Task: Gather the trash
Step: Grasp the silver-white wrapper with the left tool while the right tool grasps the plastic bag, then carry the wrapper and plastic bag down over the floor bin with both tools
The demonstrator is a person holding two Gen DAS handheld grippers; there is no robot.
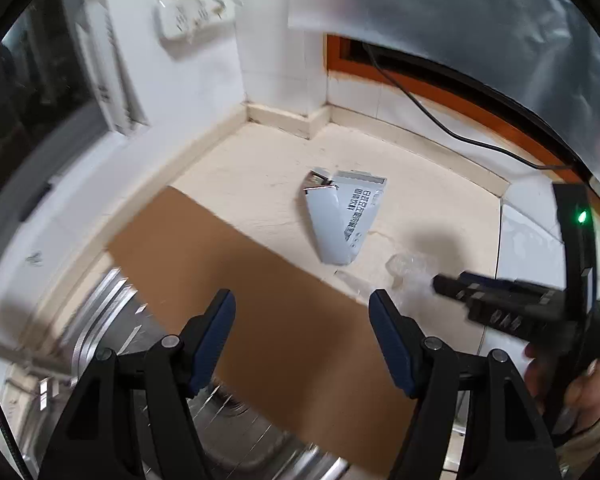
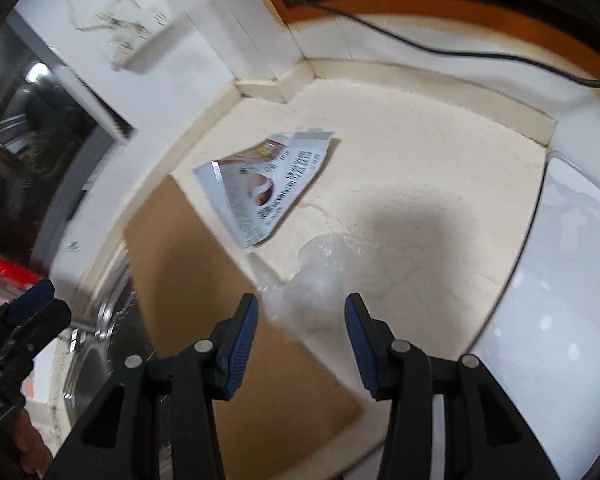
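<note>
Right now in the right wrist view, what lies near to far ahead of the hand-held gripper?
Right hand-held gripper → crumpled clear plastic → flattened printed carton → corner skirting → black cable.

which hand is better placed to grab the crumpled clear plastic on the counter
Right. The right gripper is open with the crumpled plastic just ahead between its fingers; the left gripper hangs over the cardboard sheet.

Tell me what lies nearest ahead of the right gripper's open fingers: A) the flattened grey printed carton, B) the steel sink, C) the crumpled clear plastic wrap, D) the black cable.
C: in the right wrist view the crumpled clear plastic wrap lies on the cream counter just beyond the right gripper; the flattened grey printed carton lies farther back.
</note>
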